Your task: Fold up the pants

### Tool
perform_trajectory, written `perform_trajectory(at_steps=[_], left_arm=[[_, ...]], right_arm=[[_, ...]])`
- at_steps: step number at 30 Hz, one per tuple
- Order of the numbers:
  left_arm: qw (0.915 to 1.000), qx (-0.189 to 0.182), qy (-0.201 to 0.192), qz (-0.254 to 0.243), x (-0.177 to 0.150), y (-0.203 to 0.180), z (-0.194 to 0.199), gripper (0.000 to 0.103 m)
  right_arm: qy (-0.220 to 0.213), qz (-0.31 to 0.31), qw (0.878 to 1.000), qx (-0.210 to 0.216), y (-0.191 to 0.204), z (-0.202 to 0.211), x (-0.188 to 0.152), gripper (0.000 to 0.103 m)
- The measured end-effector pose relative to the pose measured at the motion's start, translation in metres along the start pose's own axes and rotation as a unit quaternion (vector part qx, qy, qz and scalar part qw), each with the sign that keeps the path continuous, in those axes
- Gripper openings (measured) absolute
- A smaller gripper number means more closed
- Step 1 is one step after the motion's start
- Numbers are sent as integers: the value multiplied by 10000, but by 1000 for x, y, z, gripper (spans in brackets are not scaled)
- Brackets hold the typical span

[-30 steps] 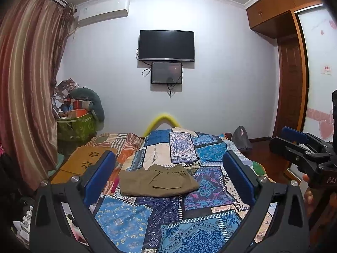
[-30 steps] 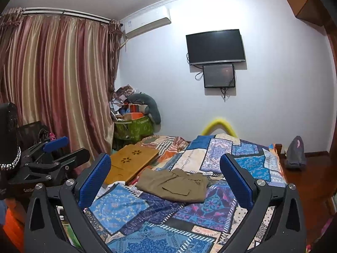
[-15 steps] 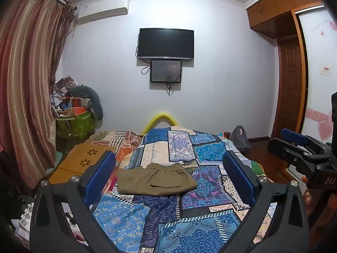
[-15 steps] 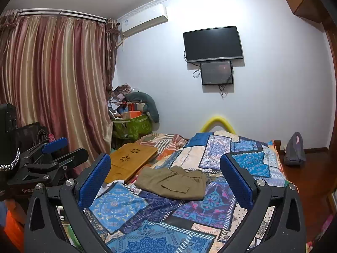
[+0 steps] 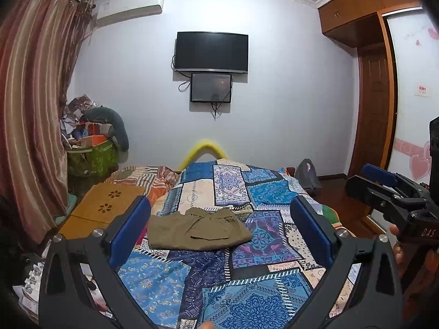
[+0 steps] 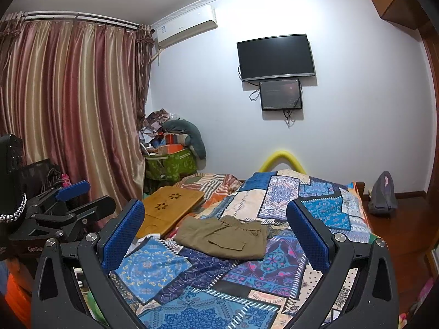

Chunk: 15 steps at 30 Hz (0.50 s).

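Olive-brown pants (image 5: 197,231) lie folded into a compact rectangle on the patchwork bedspread (image 5: 263,192); they also show in the right wrist view (image 6: 223,235). My left gripper (image 5: 219,230) is open and empty, held back from the pants above the near part of the bed. My right gripper (image 6: 215,235) is open and empty too, also well short of the pants. Each gripper shows at the edge of the other's view: the right one (image 5: 381,189) and the left one (image 6: 74,205).
A wooden lap tray (image 6: 170,208) lies on the bed left of the pants. A green bin of clutter (image 6: 171,164) stands by the curtain (image 6: 68,115). A TV (image 5: 211,52) hangs on the far wall. A grey bag (image 6: 382,194) sits on the floor right of the bed.
Both views have tilted slightly; the pants sit a little lower and nearer in view. The pants have not moved on the bed and both grippers stay open.
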State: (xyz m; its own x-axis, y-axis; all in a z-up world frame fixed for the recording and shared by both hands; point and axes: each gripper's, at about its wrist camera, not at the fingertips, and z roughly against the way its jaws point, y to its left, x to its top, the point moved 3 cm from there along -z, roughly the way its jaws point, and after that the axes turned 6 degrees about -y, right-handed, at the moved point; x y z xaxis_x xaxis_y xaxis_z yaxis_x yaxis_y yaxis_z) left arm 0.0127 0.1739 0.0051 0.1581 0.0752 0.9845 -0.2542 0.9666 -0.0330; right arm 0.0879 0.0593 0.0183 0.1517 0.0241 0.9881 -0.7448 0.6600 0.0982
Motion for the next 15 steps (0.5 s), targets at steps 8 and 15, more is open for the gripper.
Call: perform_trajectory(at_steps=[8,15], left_arm=[[10000,35,3,47,-4,4,0,103],[10000,47,7,68,-5,6,0,103]], right_arm=[[18,-4,10000,-24,2,0,-1,103],[39,1,10000,-31,3,-2,0,103]])
